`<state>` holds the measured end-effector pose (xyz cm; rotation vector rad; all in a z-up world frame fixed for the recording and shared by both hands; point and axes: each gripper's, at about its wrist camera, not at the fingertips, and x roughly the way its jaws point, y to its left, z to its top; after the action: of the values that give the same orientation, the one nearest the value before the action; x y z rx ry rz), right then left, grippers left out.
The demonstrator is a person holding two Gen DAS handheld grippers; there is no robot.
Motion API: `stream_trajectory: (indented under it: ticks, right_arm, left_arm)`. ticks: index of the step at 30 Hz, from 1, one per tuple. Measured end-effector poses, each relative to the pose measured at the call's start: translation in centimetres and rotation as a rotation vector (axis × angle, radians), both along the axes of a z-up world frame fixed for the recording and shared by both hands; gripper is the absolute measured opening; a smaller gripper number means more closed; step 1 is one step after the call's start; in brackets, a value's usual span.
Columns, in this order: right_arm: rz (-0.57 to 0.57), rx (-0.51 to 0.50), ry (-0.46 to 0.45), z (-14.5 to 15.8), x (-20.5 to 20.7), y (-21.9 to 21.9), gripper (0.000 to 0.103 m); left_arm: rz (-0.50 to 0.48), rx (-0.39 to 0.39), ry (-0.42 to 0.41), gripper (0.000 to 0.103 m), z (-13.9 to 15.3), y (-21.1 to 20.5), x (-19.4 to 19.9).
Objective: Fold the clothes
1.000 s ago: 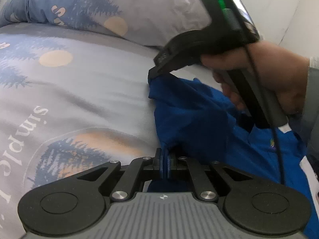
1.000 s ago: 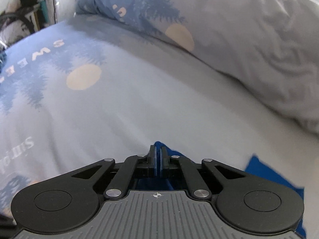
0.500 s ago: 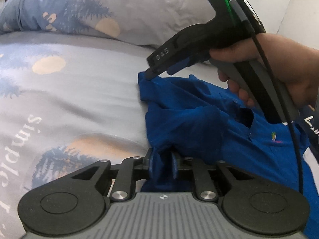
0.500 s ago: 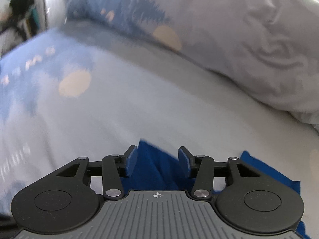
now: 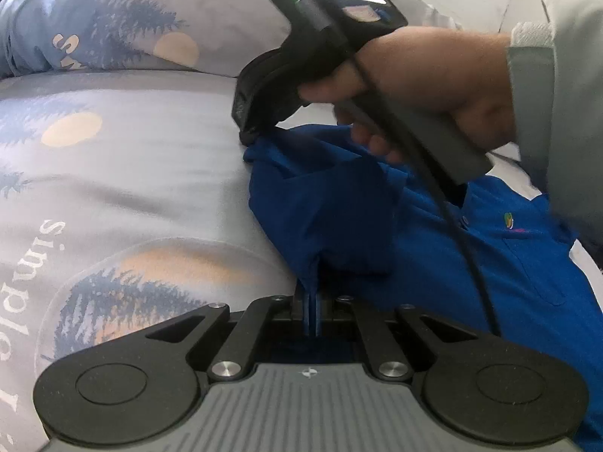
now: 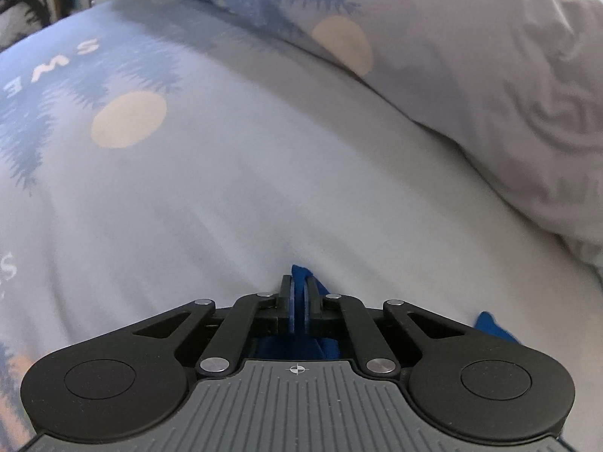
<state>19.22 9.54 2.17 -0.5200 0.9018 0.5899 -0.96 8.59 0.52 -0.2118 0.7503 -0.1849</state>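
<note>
Shirt, blue, crumpled, lying on the bed at its right side in the left wrist view; small coloured logo on the chest, buttoned placket just left of it. Near edge of the cloth drawn up into the left gripper: fingers together, clamped on a thin fold of shirt. Far corner pinched by the right gripper, seen from the side, tip down at the cloth's upper left corner; in the right wrist view the same right gripper with fingers closed on a blue tip of shirt that pokes out beyond them, a second blue scrap at the lower right. Right hand wrapped round the grey handle, black cable trailing down over the shirt, green light on the housing, pale sleeve at the wrist. Sheet on the bed grey-blue, printed with pine trees, cream discs and white lettering. Pillow in matching print along the far side of the bed, creased, well apart from the shirt.
</note>
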Motion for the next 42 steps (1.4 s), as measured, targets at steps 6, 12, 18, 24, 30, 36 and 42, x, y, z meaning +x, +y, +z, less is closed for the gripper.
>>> stream_trajectory:
  ticks: [6,12,18,24,30,36,42]
  right_arm:
    - [-0.061,0.048,-0.065,0.4,-0.1,0.1,0.048]
    - [-0.132,0.25,-0.151,6.6,-2.4,-5.2,0.08]
    - [-0.239,0.413,-0.182,8.9,-7.5,-13.3,0.082]
    - [-0.226,0.328,-0.072,4.4,-8.3,-16.1,0.068]
    - [-0.174,0.256,-0.004,1.8,-7.2,-14.5,0.062]
    - [-0.161,0.215,0.033,0.7,-6.9,-14.5,0.053]
    - [-0.135,0.206,0.044,0.6,-7.1,-14.4,0.046]
  left_arm:
    - [-0.042,0.015,0.019,0.023,0.6,-0.2,-0.2]
    - [-0.007,-0.099,0.033,0.064,1.5,1.8,-0.2]
    - [0.045,-0.122,0.032,0.07,1.9,3.2,-0.4]
    - [-0.047,-0.036,-0.159,0.07,5.0,2.0,-1.9]
    - [-0.215,0.154,-0.202,0.069,4.0,-3.0,-0.6]
    - [-0.263,0.316,-0.209,0.069,2.9,-5.8,0.6]
    - [-0.303,0.422,-0.297,0.067,3.0,-6.3,0.6]
